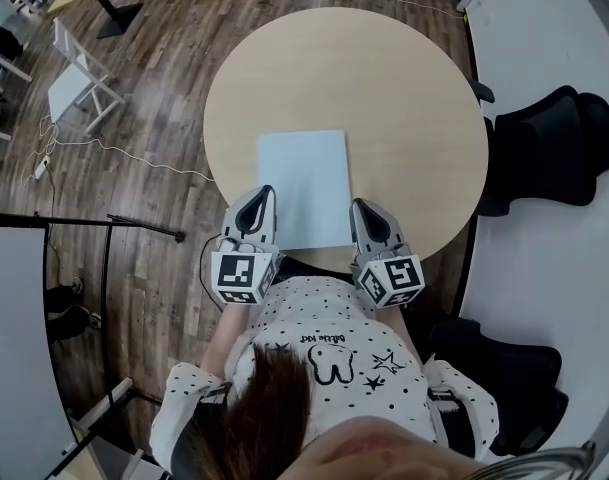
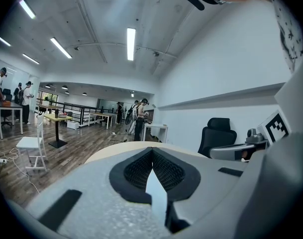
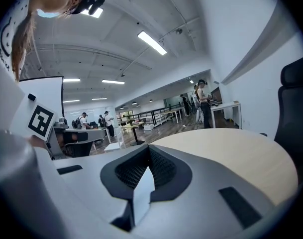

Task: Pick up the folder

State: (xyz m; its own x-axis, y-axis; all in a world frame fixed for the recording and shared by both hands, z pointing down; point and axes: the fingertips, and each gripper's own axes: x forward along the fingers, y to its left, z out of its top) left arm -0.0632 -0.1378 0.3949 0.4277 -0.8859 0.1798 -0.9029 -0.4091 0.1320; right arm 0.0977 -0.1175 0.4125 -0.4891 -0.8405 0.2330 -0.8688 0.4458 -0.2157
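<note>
Pale blue folder (image 1: 302, 188) lay flat on the round wooden table (image 1: 404, 88), its near edge close to the rim by me. Left gripper (image 1: 261, 195) and right gripper (image 1: 360, 206) sat at its two near corners, both pinched fully together, nothing in them. I judged the lift not yet begun: part the jaws, come in low at the near edge, slip one jaw under, pinch, keep it level. Folder showed no label; marker cubes (image 1: 236, 276) carried codes only; shirt (image 1: 329, 318) print had a big M, small script unreadable
</note>
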